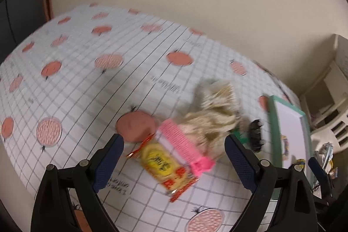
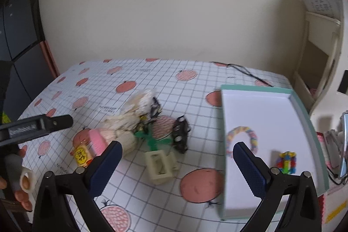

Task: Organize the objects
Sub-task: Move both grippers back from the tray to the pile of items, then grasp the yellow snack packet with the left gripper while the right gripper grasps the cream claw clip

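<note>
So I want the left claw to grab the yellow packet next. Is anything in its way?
Nothing stands before the open left claw, but the pink comb lies across the packet.

A white shelf unit [image 2: 319, 40] stands right of the counter [image 2: 139, 88]; a dark cabinet [image 2: 19, 36] stands left of it.

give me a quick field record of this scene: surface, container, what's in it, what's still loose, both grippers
surface: table with grid cloth, peach print
container: teal-edged white tray, right side
in tray: beaded bracelet, multicolour block toy
loose pile: pink comb, yellow snack packet, black hair claw, cream box, cream yarn bundle
left gripper: open, empty, pointed at the comb and packet
right gripper: open, empty
</note>
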`<state>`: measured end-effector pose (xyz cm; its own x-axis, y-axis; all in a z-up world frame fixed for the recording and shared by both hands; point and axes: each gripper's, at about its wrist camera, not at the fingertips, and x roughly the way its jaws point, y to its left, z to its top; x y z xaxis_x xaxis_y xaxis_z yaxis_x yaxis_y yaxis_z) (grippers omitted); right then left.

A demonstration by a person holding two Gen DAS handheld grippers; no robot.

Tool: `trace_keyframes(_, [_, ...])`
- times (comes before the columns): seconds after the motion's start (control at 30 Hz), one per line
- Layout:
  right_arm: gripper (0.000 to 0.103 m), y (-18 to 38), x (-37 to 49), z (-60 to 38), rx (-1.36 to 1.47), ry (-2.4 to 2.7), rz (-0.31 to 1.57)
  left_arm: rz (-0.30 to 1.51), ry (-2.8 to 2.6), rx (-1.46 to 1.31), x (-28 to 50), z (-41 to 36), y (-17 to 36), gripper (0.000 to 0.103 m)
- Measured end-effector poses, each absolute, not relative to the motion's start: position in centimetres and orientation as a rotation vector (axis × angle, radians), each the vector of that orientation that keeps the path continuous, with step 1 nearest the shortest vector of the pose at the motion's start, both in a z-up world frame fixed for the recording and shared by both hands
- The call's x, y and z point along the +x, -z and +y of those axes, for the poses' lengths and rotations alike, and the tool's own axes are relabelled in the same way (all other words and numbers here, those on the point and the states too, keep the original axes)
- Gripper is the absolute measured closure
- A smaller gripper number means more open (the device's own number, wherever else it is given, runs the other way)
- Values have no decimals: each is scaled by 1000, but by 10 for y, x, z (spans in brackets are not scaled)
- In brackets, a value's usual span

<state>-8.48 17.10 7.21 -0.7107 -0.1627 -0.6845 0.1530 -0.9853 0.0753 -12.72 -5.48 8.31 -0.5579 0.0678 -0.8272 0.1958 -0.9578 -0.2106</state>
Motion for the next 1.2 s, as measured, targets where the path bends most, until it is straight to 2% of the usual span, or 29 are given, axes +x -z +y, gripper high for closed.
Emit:
trace_keyframes(0.2, [0,-42,-93,150,1246,2680,88,581,2519,1569,-131,-78,-53,9])
trace_keyframes(0.5, [0,-12,-102,142,1393,2609,90,612,2371,1669,-136,-85,-24,9])
trace_keyframes(1.2, [0,24,-118,142,1539,2561,148,496,2313,1752,-143,-71,-4,9])
